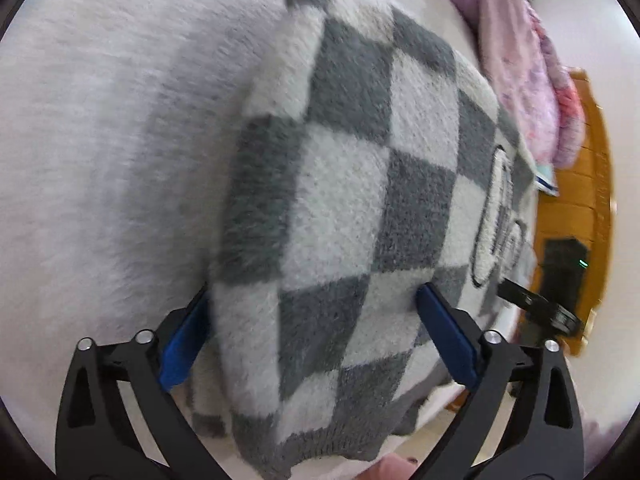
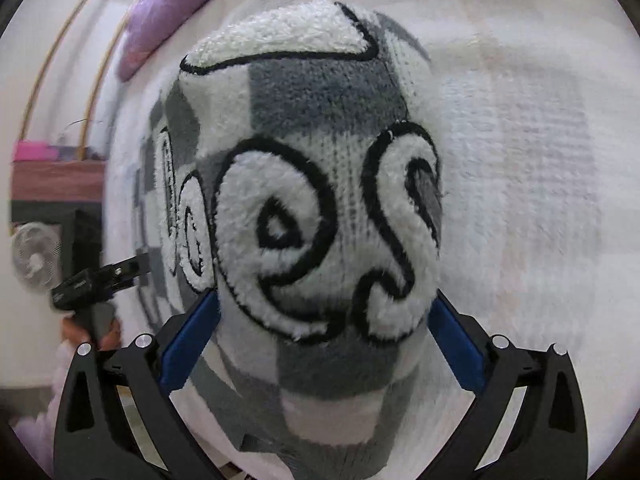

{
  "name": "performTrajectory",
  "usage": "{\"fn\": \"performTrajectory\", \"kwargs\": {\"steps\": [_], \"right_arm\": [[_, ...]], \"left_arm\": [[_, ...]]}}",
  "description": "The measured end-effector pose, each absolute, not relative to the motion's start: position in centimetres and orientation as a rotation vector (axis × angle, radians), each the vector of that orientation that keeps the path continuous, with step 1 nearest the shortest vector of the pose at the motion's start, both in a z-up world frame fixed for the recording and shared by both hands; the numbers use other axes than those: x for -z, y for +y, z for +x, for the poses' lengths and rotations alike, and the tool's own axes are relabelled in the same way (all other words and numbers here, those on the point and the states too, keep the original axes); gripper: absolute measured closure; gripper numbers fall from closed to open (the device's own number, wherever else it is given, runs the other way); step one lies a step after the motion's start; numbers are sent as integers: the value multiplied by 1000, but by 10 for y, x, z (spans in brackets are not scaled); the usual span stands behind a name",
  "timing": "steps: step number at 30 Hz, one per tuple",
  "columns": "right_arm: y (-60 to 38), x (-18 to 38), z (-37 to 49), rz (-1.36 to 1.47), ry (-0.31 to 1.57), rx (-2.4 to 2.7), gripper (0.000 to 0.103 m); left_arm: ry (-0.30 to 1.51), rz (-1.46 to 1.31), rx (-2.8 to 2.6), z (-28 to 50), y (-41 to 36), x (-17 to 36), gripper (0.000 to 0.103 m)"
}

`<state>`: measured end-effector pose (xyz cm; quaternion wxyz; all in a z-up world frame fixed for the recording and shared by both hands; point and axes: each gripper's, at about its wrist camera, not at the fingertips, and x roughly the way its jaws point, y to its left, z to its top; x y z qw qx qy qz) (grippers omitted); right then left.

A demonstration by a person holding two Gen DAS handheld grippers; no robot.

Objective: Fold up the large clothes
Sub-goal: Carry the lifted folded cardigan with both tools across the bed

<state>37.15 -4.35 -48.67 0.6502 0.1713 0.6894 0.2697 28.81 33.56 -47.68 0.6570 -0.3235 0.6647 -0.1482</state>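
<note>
1. A grey-and-white checkered sweater (image 1: pixel 340 208) is seen lying folded on a white fuzzy blanket (image 1: pixel 100 140).
2. The left gripper (image 1: pixel 312 336) is held over the sweater's near edge, fingers (image 1: pixel 448 340) spread wide, nothing pinched.
3. The right gripper (image 2: pixel 324 340) is held over the sweater's black-outlined lettering (image 2: pixel 280 232), fingers (image 2: pixel 192 340) likewise spread wide.
4. Purple bedding (image 2: pixel 168 12) is noted beyond the sweater.
</note>
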Motion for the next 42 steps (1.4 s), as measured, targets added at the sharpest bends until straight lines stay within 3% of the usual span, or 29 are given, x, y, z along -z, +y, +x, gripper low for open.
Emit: {"fn": "performTrajectory", "kwargs": {"steps": [6,8,12,14,16,18,20,22,26,37,42], "right_arm": [[-61,532,372,685,1609,-761,6],[-64,535,368,708,1556,-797,6],[-57,538,363,744,1478,-810,5],[-53,536,363,738,1466,-794,5],[-48,535,363,745,1479,-758,6],[-39,531,365,730,1531,-702,10],[-31,517,367,709,1565,-655,22],[-28,501,362,689,1552,-630,26],[-26,476,351,717,1535,-612,33],[-56,407,305,751,1466,-686,34],[-78,353,276,726,1458,-714,34]], "left_arm": [[1482,-872,635,290,327,495,5],[1431,-1017,710,285,328,506,5],[1347,-1030,678,281,325,509,5],[1321,-931,565,274,310,499,6],[1333,-652,477,265,292,479,17],[1324,-511,393,262,271,466,21],[1325,-551,356,259,276,462,29],[1326,-537,344,255,278,453,37],[1326,-461,319,251,267,432,42],[1335,-424,293,237,236,361,44],[1327,-405,285,211,211,303,46]]}}
